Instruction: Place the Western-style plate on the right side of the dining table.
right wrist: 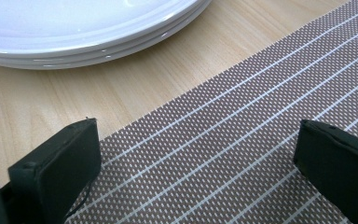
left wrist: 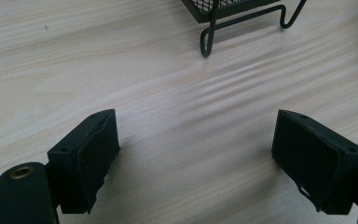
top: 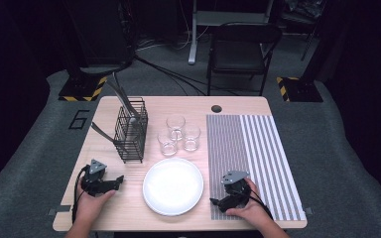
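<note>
A stack of white plates sits at the front middle of the wooden table. My left gripper rests on the bare wood to the left of the plates, jaws wide apart with nothing between them. On the striped placemat, right of the plates, my right gripper lies open and empty, pointing toward the plates. A hand holds each gripper.
A black wire cutlery rack with utensils stands at the left back. Three clear glasses cluster behind the plates. A black folding chair stands beyond the table's far edge.
</note>
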Action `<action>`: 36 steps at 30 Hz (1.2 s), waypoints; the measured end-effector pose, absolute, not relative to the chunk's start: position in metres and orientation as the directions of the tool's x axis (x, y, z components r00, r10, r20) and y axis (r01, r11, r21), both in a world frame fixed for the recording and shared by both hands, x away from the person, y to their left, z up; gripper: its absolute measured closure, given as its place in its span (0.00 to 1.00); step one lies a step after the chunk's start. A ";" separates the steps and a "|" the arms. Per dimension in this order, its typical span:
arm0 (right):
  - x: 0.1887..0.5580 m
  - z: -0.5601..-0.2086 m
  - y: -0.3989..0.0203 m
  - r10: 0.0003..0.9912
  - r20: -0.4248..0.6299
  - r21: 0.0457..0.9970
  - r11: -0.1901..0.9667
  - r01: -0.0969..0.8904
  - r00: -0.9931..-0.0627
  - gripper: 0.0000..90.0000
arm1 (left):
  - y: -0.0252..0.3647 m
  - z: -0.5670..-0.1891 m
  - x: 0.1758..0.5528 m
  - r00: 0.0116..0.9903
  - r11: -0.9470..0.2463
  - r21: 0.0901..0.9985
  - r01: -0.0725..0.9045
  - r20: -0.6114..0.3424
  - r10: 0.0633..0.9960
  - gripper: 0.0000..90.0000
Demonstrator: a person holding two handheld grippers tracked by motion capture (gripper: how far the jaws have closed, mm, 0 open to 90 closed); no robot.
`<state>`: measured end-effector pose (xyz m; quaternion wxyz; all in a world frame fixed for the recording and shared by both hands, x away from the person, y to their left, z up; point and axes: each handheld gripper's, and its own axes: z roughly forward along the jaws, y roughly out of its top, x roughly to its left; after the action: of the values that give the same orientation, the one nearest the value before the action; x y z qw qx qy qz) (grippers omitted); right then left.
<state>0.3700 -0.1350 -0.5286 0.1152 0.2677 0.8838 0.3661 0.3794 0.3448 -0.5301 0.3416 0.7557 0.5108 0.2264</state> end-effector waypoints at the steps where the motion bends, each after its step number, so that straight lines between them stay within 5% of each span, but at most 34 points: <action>1: 0.370 -0.529 -0.135 0.557 -0.006 0.709 0.588 0.389 -0.831 0.00 | 0.344 -0.530 0.380 0.376 -0.244 0.748 0.617 -0.007 0.927 0.16; 21: 0.370 -0.528 -0.135 0.555 -0.003 0.709 0.588 0.390 -0.832 0.00 | 0.345 -0.529 0.379 0.377 -0.241 0.743 0.625 -0.017 0.926 0.18; 27: 0.370 -0.528 -0.136 0.560 -0.001 0.711 0.583 0.393 -0.829 0.01 | 0.347 -0.528 0.377 0.362 -0.218 0.754 0.619 -0.028 0.932 0.32; 36: 0.364 -0.526 -0.140 0.572 -0.026 0.753 0.551 0.360 -0.820 0.30 | 0.337 -0.514 0.367 0.401 -0.201 0.734 0.649 -0.105 0.910 0.50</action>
<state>0.3635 -0.1399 -0.5260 0.1352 0.2678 0.8701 0.3912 0.3672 0.3368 -0.5143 0.3635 0.7540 0.5168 0.1795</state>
